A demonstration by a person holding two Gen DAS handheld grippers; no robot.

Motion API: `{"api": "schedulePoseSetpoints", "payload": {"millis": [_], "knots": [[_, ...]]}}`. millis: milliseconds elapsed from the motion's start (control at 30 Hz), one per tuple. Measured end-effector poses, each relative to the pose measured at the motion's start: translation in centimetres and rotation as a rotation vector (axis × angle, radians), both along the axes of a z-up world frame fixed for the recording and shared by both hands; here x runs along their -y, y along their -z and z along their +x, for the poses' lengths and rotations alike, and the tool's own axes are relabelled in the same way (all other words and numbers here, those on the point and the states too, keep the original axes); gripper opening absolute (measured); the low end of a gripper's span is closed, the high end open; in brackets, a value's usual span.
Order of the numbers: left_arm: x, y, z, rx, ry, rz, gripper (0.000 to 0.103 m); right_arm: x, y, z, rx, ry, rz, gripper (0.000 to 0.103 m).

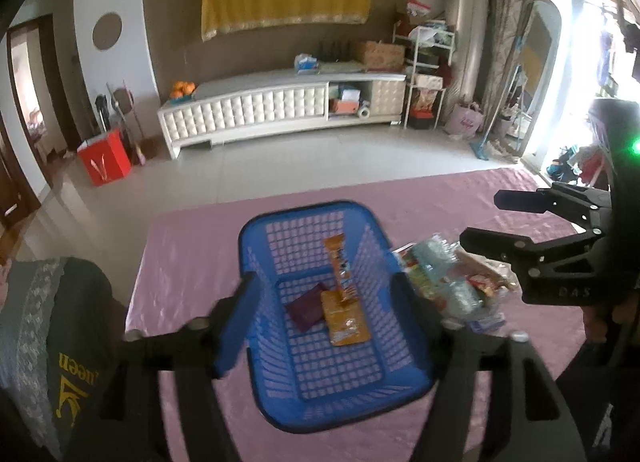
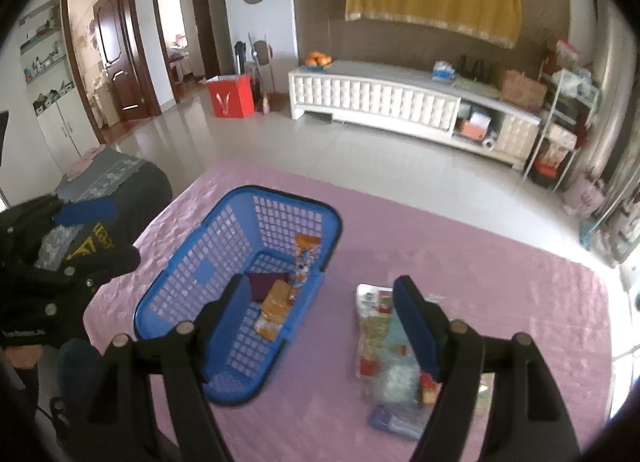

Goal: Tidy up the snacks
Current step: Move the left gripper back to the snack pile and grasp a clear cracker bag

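A pink-covered table [image 1: 200, 262] bears a blue basket [image 1: 256, 230] holding an orange packet [image 1: 346, 318], a maroon packet [image 1: 306, 308] and a taller orange wrapper [image 1: 340, 258]. Beside it lies a blurred, seemingly plastic-wrapped snack pile [image 2: 380, 342]. Left gripper [image 1: 324, 322] and right gripper [image 2: 324, 326] both gape wide, empty.

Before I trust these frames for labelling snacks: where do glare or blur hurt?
Left wrist view: the doorway at right is blown out by daylight, and the snack pile beside the basket is soft. Right wrist view: the pile is smeared, labels unreadable; the basket rim bows from fisheye distortion.
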State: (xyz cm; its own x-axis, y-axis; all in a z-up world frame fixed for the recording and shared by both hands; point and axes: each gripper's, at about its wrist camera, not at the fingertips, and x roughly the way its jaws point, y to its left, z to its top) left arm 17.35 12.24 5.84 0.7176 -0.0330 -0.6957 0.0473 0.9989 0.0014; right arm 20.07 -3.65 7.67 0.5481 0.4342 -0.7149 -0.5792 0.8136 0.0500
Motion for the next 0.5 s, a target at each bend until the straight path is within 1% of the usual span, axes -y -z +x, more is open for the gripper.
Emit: {"api": "schedulePoseSetpoints", "payload": {"millis": [67,100,200,267,367,500], "knots": [[1.2,-1.0,-0.9,0.025,0.022,0.011,0.070,1.0,-1.0,-1.0,0.036,0.007,-0.001,0.078],[1.6,-1.4,-1.0,0.029,0.032,0.011,0.073,1.5,-1.4,-1.4,0.048,0.012,0.000,0.078],[3.2,-2.2,-1.7,0.048,0.059,0.015,0.076,2.7,-2.1,-2.4,0.068,0.020,-0.008,0.078],[4.4,-2.5,-1.9,0.046,0.077,0.011,0.076,3.5,-2.3,-3.0,0.076,0.032,-0.028,0.078],[5.9,-2.5,-2.1,0.039,0.114,-0.019,0.077,4.9,-2.6,-3.4,0.088,0.048,-0.049,0.078],[8.3,-2.0,-1.9,0.030,0.138,-0.004,0.077,6.7,-2.5,-3.7,0.091,0.076,-0.058,0.079]]}}
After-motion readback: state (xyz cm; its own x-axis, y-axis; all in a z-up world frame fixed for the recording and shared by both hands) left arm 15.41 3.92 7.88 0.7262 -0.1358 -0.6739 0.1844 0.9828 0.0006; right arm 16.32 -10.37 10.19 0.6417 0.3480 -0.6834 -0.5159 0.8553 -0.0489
